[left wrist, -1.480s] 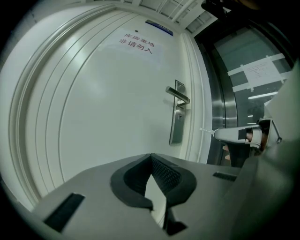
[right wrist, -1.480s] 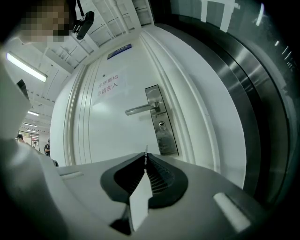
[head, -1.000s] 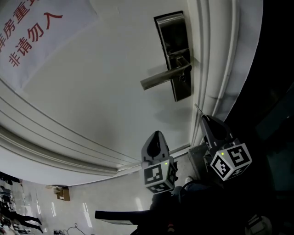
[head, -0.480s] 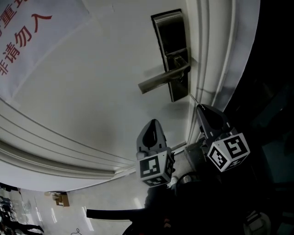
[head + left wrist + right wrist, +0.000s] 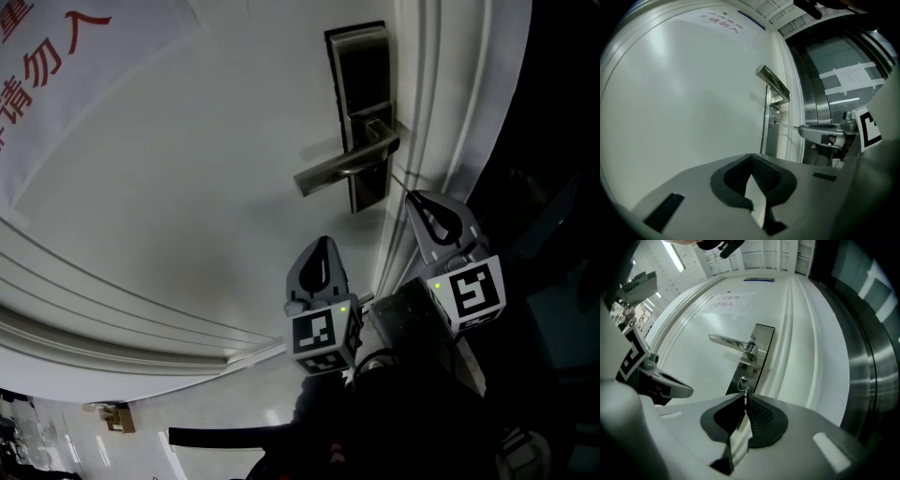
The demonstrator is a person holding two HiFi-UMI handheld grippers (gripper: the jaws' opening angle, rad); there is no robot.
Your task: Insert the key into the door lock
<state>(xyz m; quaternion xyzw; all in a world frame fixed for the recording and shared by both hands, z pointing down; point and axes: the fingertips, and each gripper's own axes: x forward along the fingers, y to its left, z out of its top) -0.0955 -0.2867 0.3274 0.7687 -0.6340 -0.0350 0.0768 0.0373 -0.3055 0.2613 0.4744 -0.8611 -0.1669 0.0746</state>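
A steel lock plate (image 5: pixel 364 103) with a lever handle (image 5: pixel 339 170) is set at the white door's right edge. My right gripper (image 5: pixel 420 199) is shut on a thin key (image 5: pixel 403 181) whose tip points at the plate's lower end. In the right gripper view the key (image 5: pixel 746 392) sticks out of the shut right gripper (image 5: pixel 745 398), a short way below the round keyhole (image 5: pixel 743 379). My left gripper (image 5: pixel 322 246) hangs below the handle, apart from the door. It is shut with nothing in it (image 5: pixel 751 157).
A paper notice with red characters (image 5: pixel 56 66) is stuck on the door's upper left. Moulded door frame (image 5: pixel 441 103) runs just right of the lock, with a brushed steel panel (image 5: pixel 869 362) beyond it. Raised trim (image 5: pixel 112 300) crosses the door low down.
My right gripper has risen with the key, and its tip now lies close to the lock plate's lower end. The left gripper shifted only slightly.
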